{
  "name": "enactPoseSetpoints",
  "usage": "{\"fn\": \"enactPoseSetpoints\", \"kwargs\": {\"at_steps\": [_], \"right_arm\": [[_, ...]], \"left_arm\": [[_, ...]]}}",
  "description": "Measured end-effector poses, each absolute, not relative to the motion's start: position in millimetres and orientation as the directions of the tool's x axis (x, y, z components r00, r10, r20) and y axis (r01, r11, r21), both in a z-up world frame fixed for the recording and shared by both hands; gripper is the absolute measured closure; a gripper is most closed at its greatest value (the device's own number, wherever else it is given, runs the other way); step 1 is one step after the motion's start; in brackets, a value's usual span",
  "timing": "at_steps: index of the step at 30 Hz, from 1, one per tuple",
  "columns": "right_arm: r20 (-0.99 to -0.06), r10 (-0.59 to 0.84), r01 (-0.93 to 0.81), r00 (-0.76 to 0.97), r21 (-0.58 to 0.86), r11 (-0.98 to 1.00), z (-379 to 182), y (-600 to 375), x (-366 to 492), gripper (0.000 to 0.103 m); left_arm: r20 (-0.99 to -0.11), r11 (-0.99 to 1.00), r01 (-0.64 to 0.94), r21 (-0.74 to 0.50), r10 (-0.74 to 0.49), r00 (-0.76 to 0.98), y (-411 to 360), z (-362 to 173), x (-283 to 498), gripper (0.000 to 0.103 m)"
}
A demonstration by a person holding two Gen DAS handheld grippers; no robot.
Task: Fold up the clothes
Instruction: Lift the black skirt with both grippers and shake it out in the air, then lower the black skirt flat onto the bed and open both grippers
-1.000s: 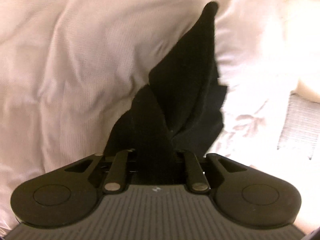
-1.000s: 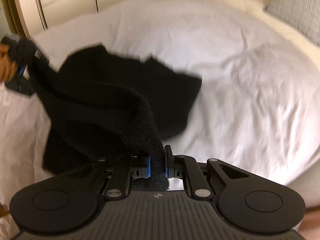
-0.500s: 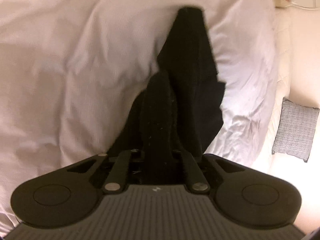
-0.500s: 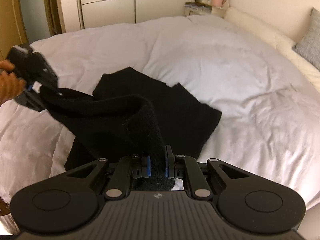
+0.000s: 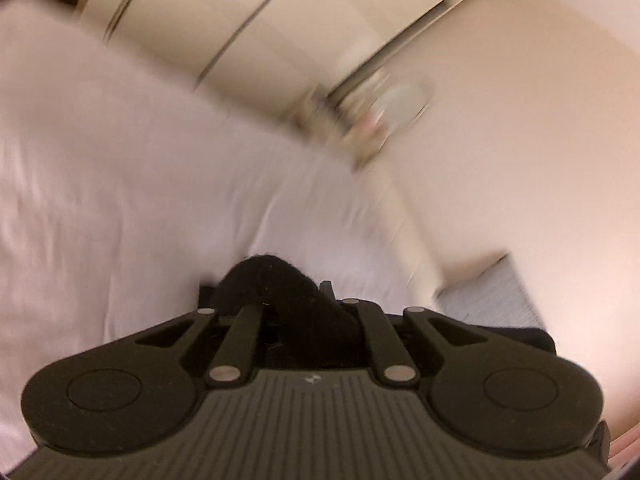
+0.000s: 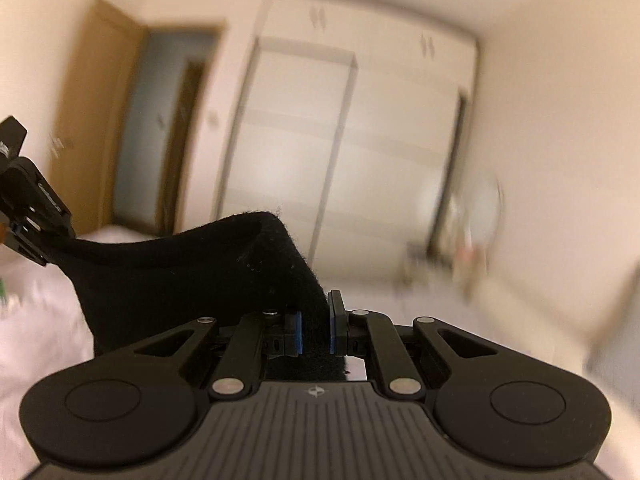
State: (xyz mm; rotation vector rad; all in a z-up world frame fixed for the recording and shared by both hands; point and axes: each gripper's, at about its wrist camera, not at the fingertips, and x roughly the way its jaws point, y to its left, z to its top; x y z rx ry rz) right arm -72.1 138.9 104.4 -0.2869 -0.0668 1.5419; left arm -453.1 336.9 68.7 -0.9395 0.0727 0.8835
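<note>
A black fuzzy garment [image 6: 192,276] is stretched between both grippers, lifted above the white bed [image 5: 120,184]. My right gripper [image 6: 314,330] is shut on one edge of it, the cloth pinched between the blue pads [image 6: 295,332]. My left gripper [image 5: 276,304] is shut on another bunch of the black garment [image 5: 276,284], which bulges up over its jaws and hides the fingertips. In the right wrist view the left gripper [image 6: 32,216] shows at the far left edge, holding the other end of the cloth. Most of the garment hangs out of sight below.
Both views are blurred. A white wardrobe [image 6: 344,148] with sliding doors fills the far wall, beside a wooden door [image 6: 104,120]. A small bedside stand with clutter [image 5: 372,116] is by the wall. A grey pillow [image 5: 492,296] lies at the right of the bed.
Both grippers have swung upward with the garment, from looking down at the bed to facing the wardrobe and wall. The cloth has left the bed and now hangs between them.
</note>
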Motion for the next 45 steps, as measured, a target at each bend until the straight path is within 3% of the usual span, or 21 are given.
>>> {"fn": "enactPoseSetpoints", "kwargs": {"at_steps": [5, 9, 13, 18, 25, 27, 30, 35, 39, 42, 45], "right_arm": [[0.083, 0.994, -0.971, -0.065, -0.236, -0.044, 182.8, 136.7, -84.7, 0.093], [0.125, 0.981, -0.975, -0.151, -0.183, -0.127, 224.9, 144.8, -94.4, 0.093], [0.107, 0.965, -0.964, -0.241, -0.144, -0.225, 239.0, 163.6, -116.5, 0.093], [0.048, 0.951, -0.949, -0.306, -0.096, -0.301, 242.1, 208.0, -148.8, 0.093], [-0.159, 0.945, -0.955, -0.286, -0.034, -0.295, 201.6, 342.1, -193.5, 0.094], [-0.188, 0.945, -0.961, -0.268, -0.017, -0.276, 197.0, 374.3, -198.1, 0.094], [-0.155, 0.960, -0.970, -0.235, -0.032, -0.242, 208.3, 399.7, -203.1, 0.094], [-0.017, 0.975, -0.972, -0.223, -0.067, -0.223, 245.7, 399.3, -193.8, 0.094], [0.039, 0.966, -0.964, -0.255, -0.089, -0.251, 250.8, 368.8, -173.9, 0.093], [0.001, 0.949, -0.945, -0.314, -0.100, -0.312, 222.3, 322.2, -152.7, 0.092], [-0.280, 0.905, -0.924, -0.319, -0.120, -0.363, 142.7, 272.4, -144.5, 0.090]], "left_arm": [[-0.300, 0.358, -0.730, -0.581, 0.740, 0.602, 285.0, 179.4, -484.3, 0.097], [-0.300, 0.338, -0.780, -0.527, 0.785, 0.543, 257.3, 227.4, -509.2, 0.097], [-0.315, 0.272, -0.816, -0.510, 0.824, 0.471, 253.7, 242.9, -537.7, 0.097], [-0.374, 0.190, -0.814, -0.549, 0.815, 0.442, 304.3, 225.9, -578.2, 0.097], [-0.499, 0.067, -0.835, -0.546, 0.775, 0.388, 439.6, 166.0, -637.3, 0.097], [-0.500, 0.055, -0.830, -0.556, 0.775, 0.386, 469.6, 164.1, -643.4, 0.097], [-0.444, 0.100, -0.823, -0.558, 0.803, 0.398, 484.7, 186.7, -643.8, 0.097], [-0.311, 0.210, -0.822, -0.530, 0.854, 0.418, 454.6, 236.2, -622.3, 0.096], [-0.298, 0.231, -0.832, -0.504, 0.858, 0.419, 393.1, 222.8, -604.0, 0.096], [-0.410, 0.180, -0.848, -0.499, 0.813, 0.414, 338.3, 165.1, -587.0, 0.093], [-0.585, 0.065, -0.854, -0.516, 0.702, 0.406, 282.6, 74.1, -575.3, 0.092]]}}
